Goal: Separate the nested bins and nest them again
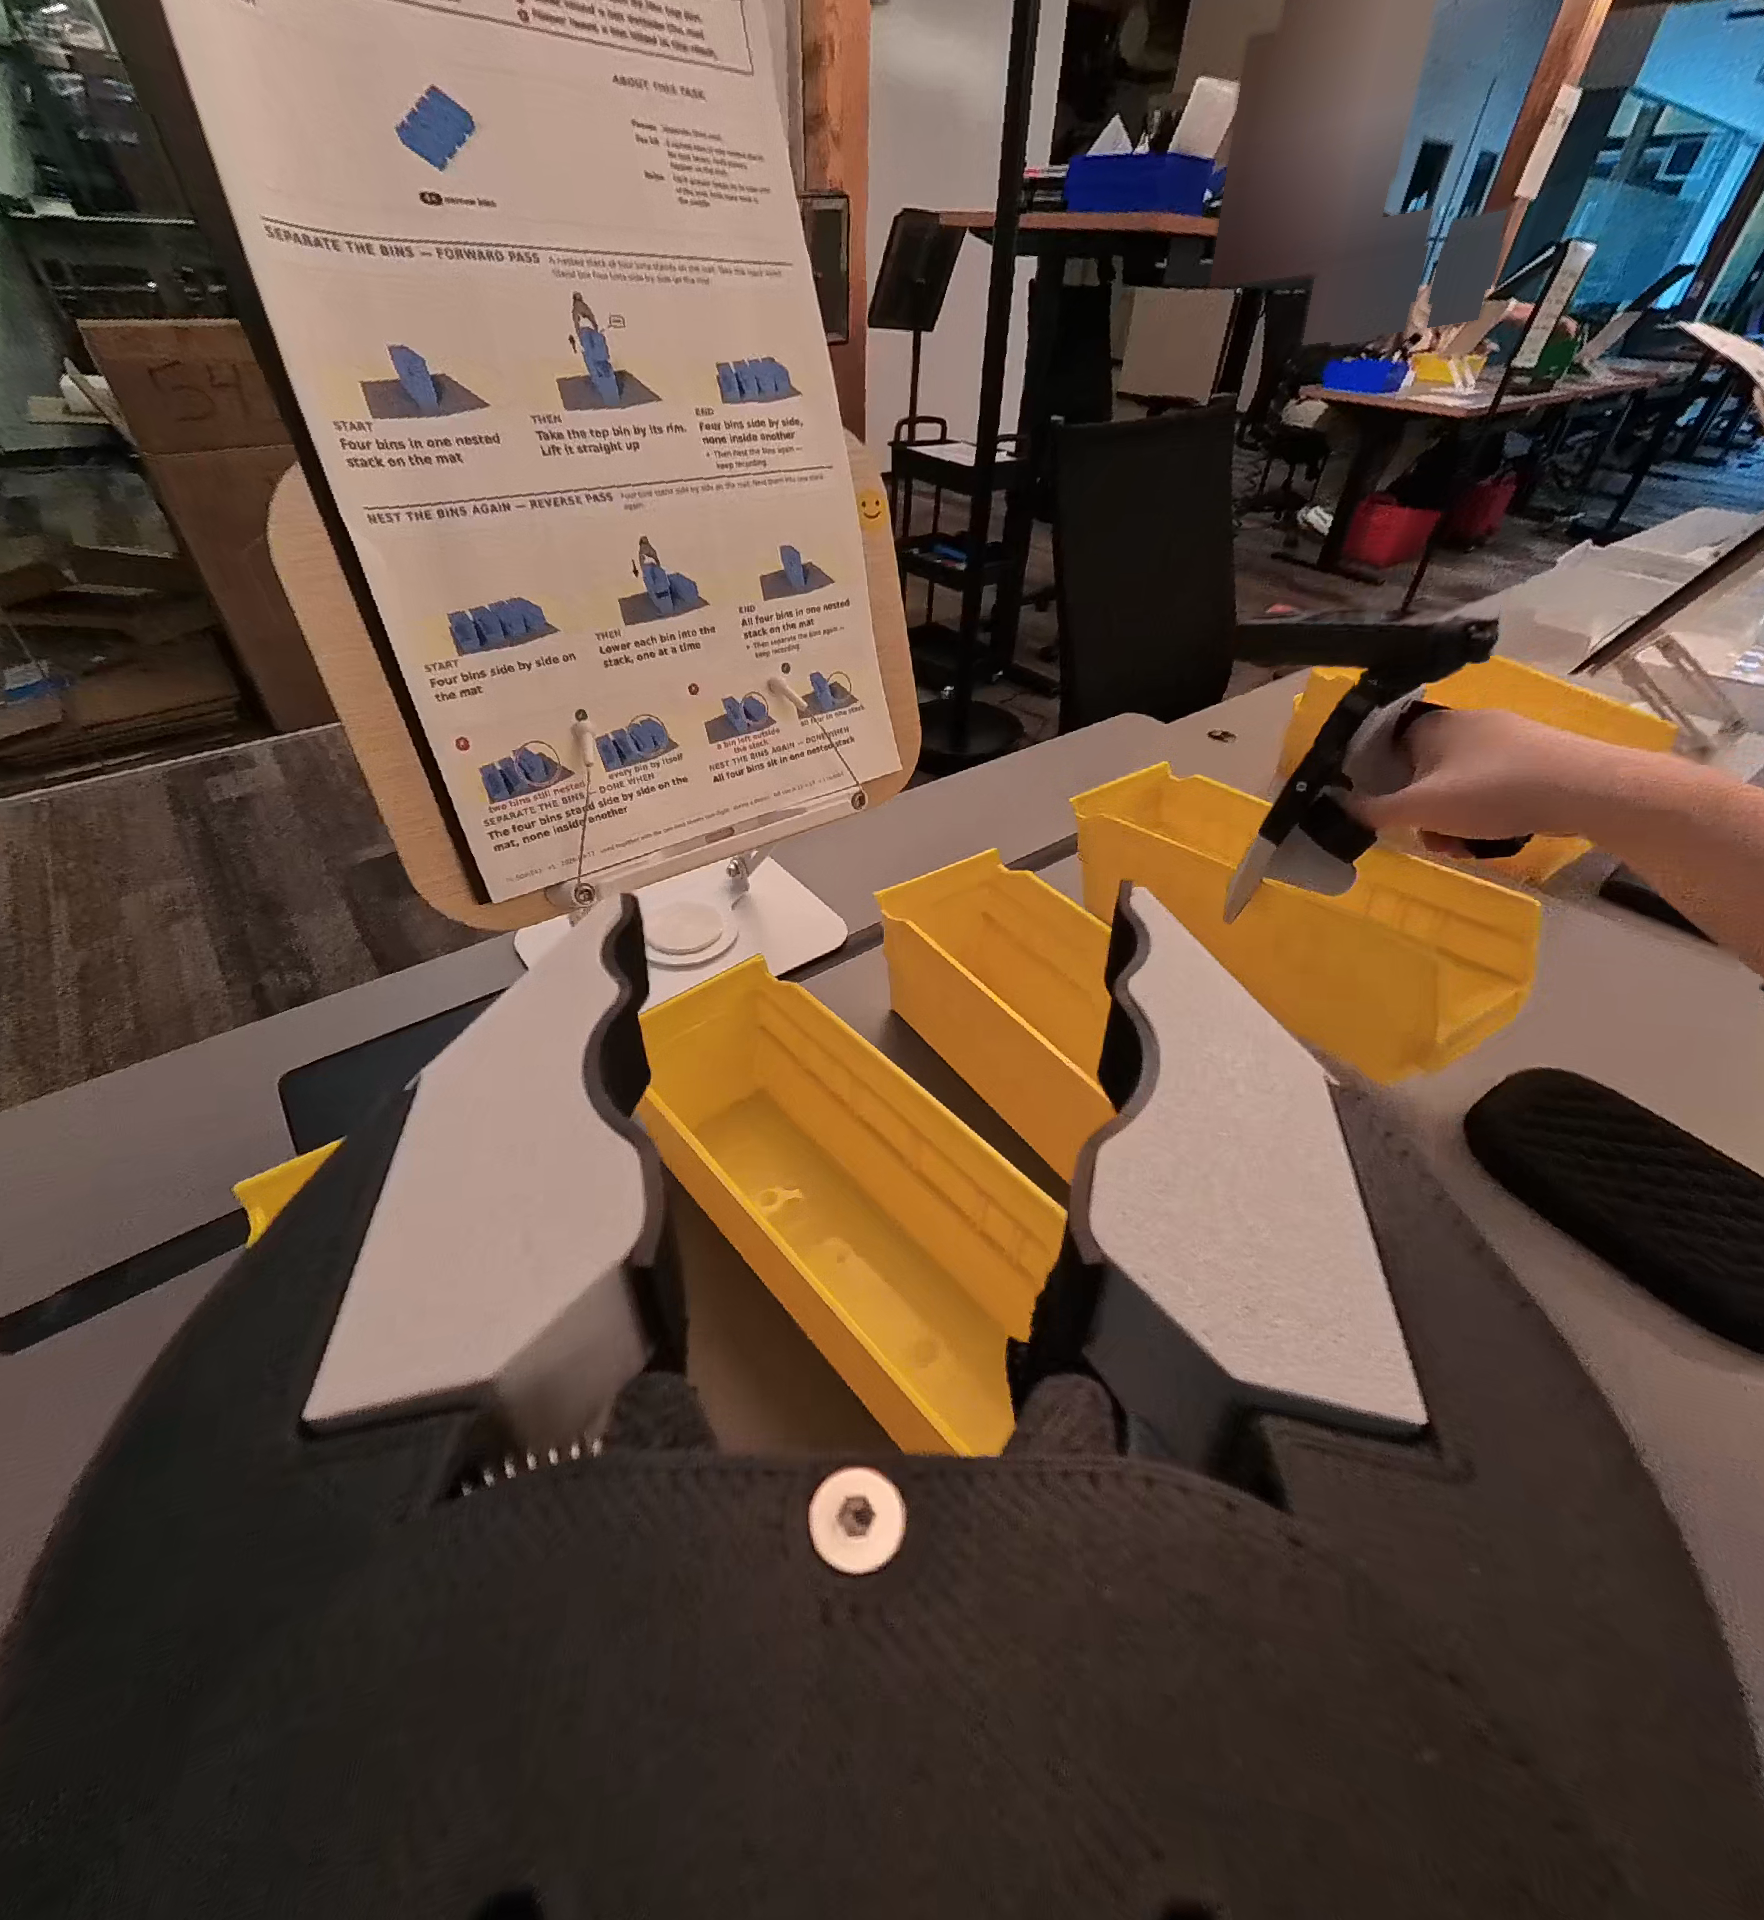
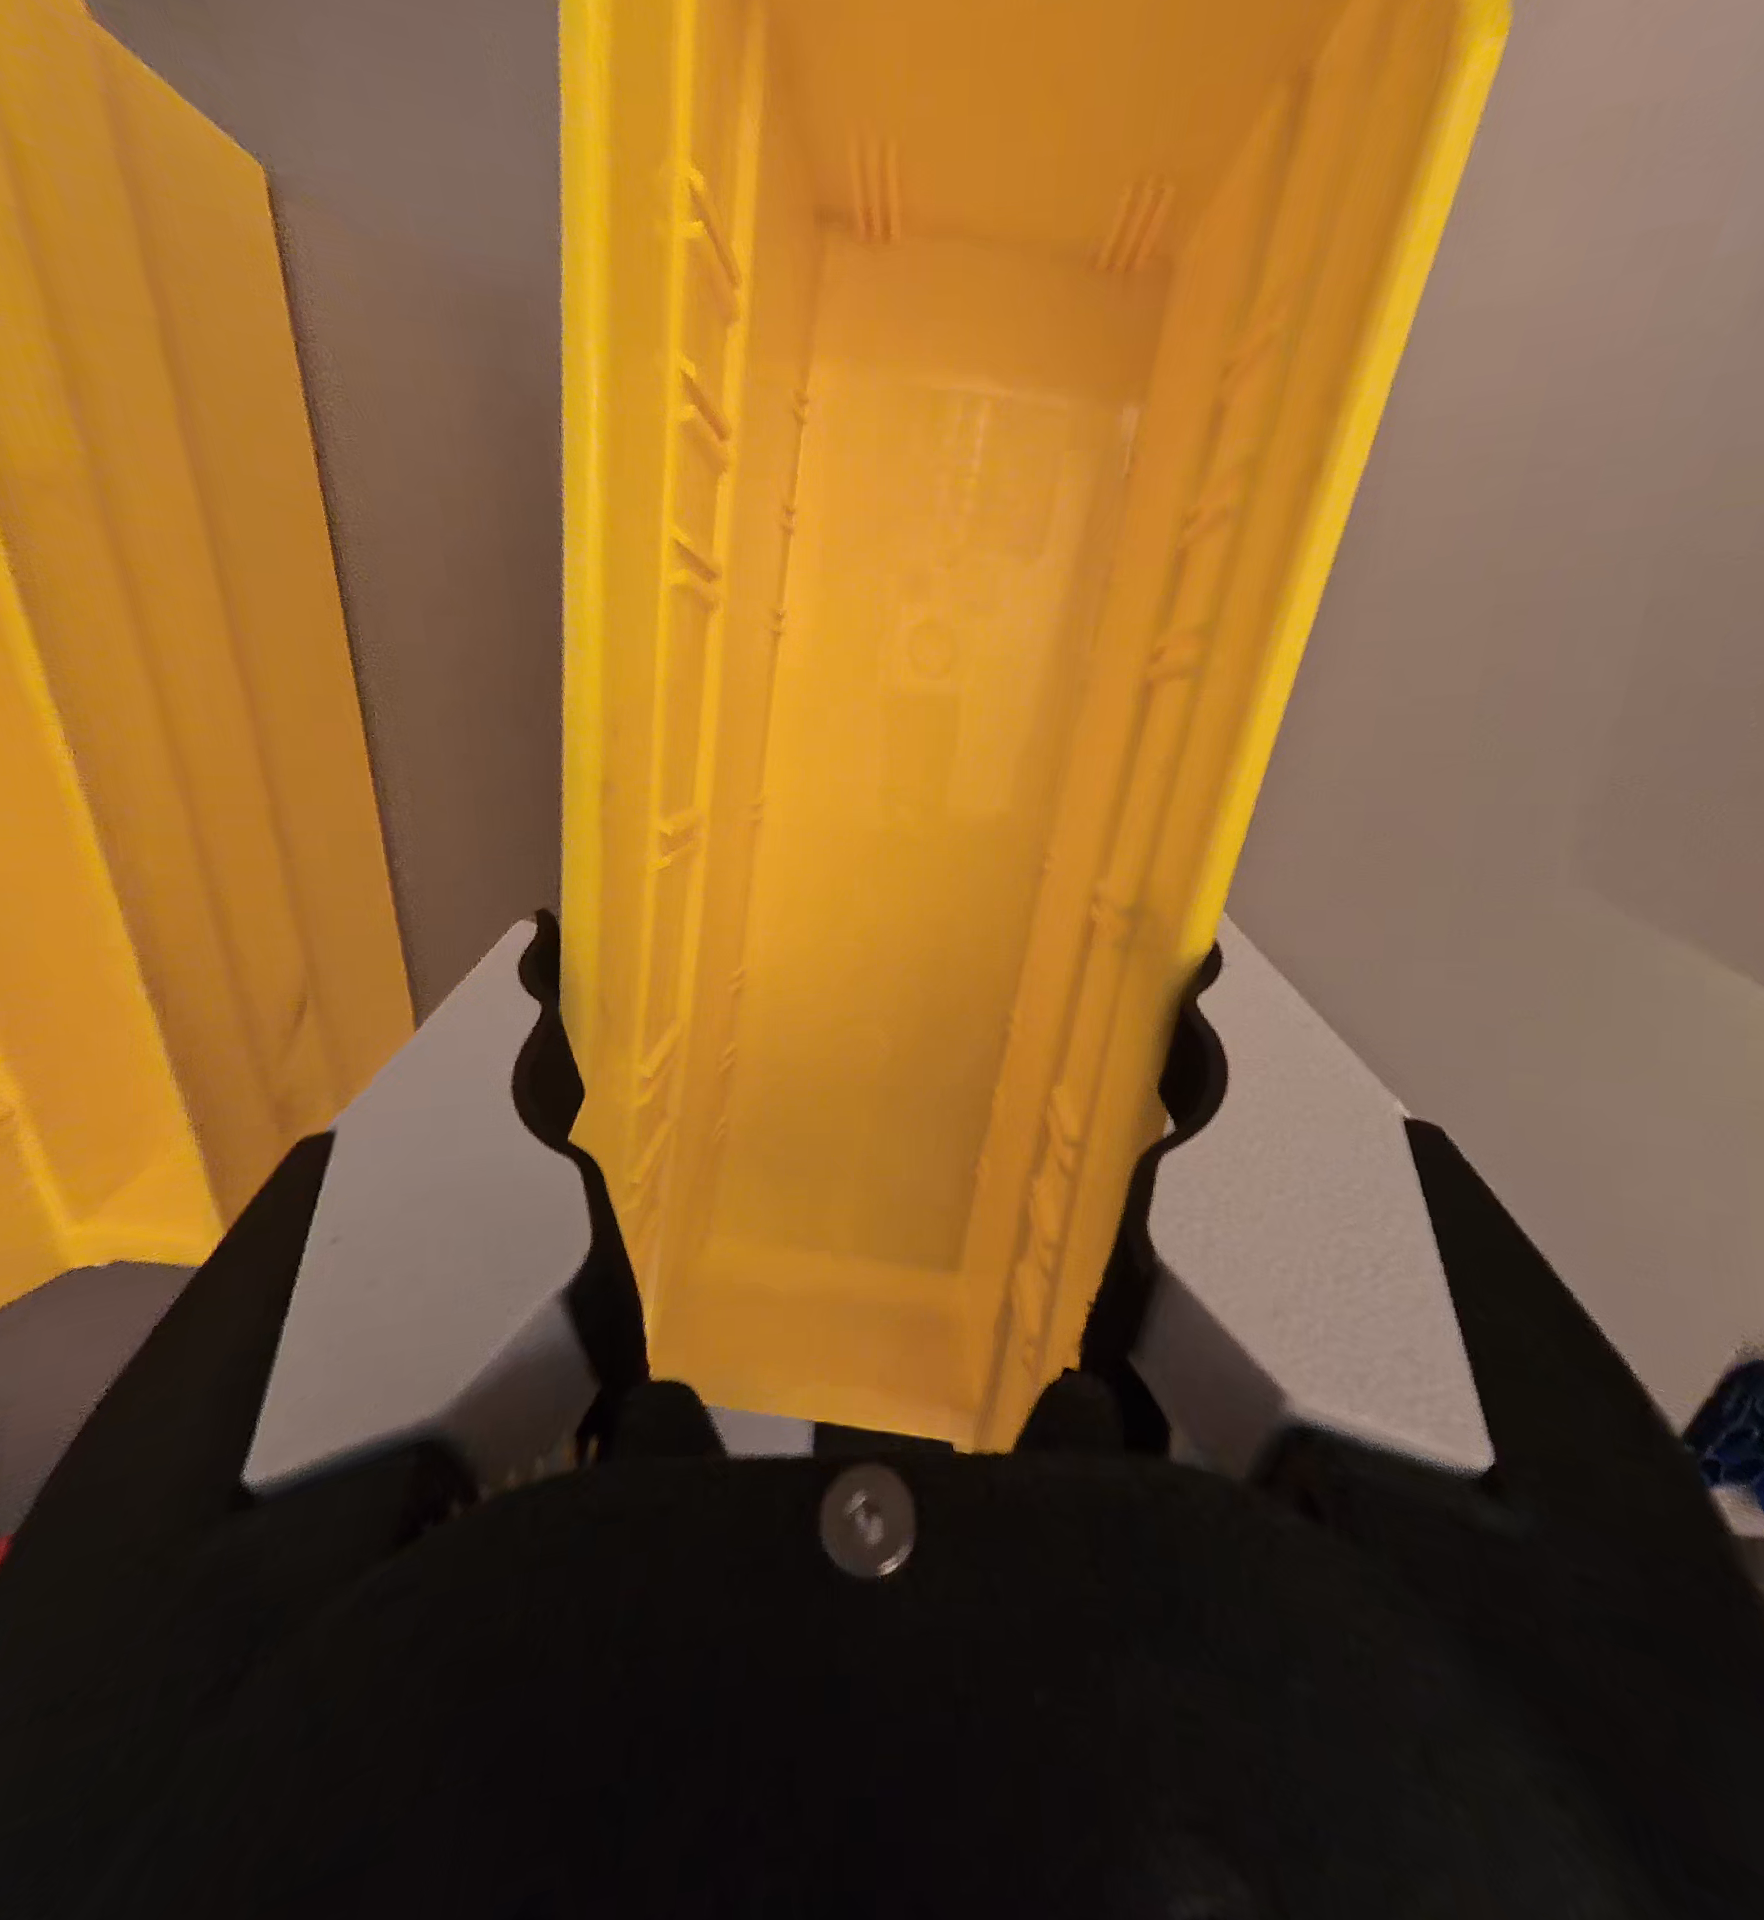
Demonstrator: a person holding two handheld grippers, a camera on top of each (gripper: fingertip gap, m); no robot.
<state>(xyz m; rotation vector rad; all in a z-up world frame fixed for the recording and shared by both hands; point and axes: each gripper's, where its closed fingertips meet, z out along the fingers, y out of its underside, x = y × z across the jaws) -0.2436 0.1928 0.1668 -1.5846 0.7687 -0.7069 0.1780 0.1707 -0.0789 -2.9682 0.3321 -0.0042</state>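
Yellow bin (image 2: 961, 727) clamped across rims by right fingers (image 2: 545, 1039); left fingers (image 1: 618, 997) wide, clear table gaps between bins.

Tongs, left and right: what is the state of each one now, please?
Left tongs: open above a yellow bin, holding nothing.
Right tongs: closed across another yellow bin, pads against both its sides.
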